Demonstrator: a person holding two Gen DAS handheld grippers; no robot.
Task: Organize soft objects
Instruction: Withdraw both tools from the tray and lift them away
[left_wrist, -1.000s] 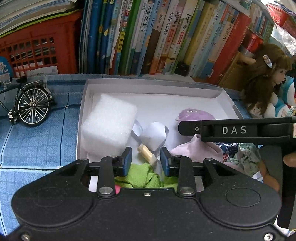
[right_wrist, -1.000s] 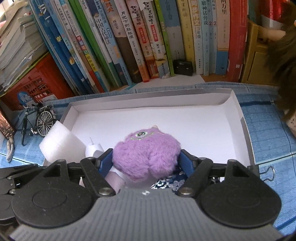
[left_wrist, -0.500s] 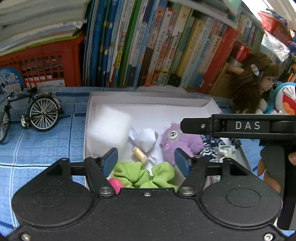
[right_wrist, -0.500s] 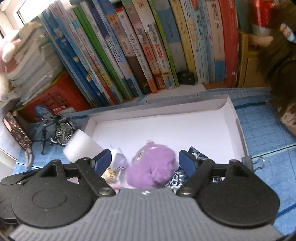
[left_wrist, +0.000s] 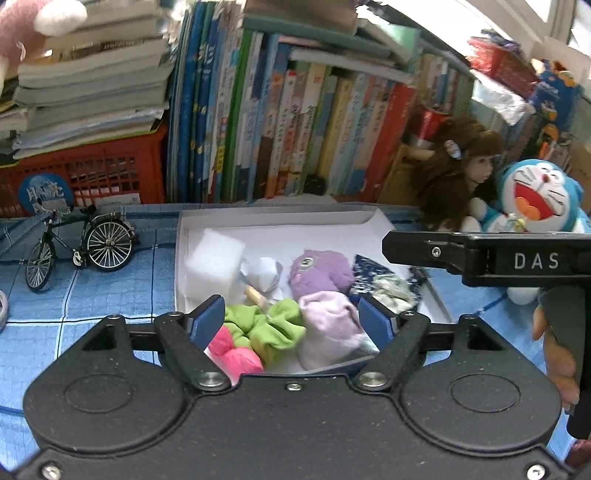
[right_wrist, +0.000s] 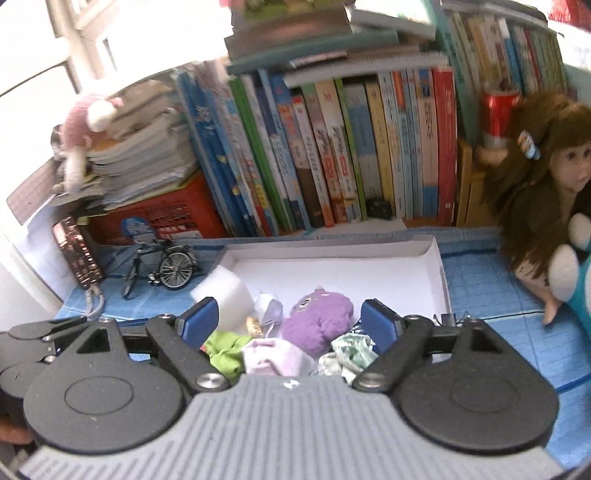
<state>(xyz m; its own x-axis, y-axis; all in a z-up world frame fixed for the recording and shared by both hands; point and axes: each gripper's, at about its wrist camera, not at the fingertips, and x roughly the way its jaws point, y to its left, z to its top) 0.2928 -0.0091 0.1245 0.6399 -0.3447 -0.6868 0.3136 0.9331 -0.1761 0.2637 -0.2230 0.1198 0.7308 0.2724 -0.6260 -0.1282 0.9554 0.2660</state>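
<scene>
Fingers on both of your grippers stand apart and grip nothing. Your left gripper (left_wrist: 291, 319) has just been opening; the green cloth (left_wrist: 275, 326) and the pale lilac cloth (left_wrist: 328, 328) show in the gap between its fingers but lie below in the white box (left_wrist: 180, 258), clear of the pads. Your right gripper (right_wrist: 291, 319) has likewise just been opening, with the purple plush (right_wrist: 319, 323) showing between and beyond its fingers, resting in the box and free of them.

Contents of the box, all toward its near end: a white foam block (left_wrist: 214, 266) beyond the left finger of your left gripper, crumpled white paper (left_wrist: 264, 273) just right of the block, the purple plush, a dark patterned cloth (left_wrist: 373, 271) beyond the right finger, and a pink cloth (left_wrist: 232, 350) close under the left finger. The far half of the box is bare.

Judgement: the placing step appears complete for these items and both grippers sit above the box. No loose soft item is visible on the blue table (left_wrist: 110, 291). Your next move calls for confirming nothing remains outside; the doll (left_wrist: 458, 177) and blue plush (left_wrist: 539, 195) to the right may or may not belong to the task.
</scene>
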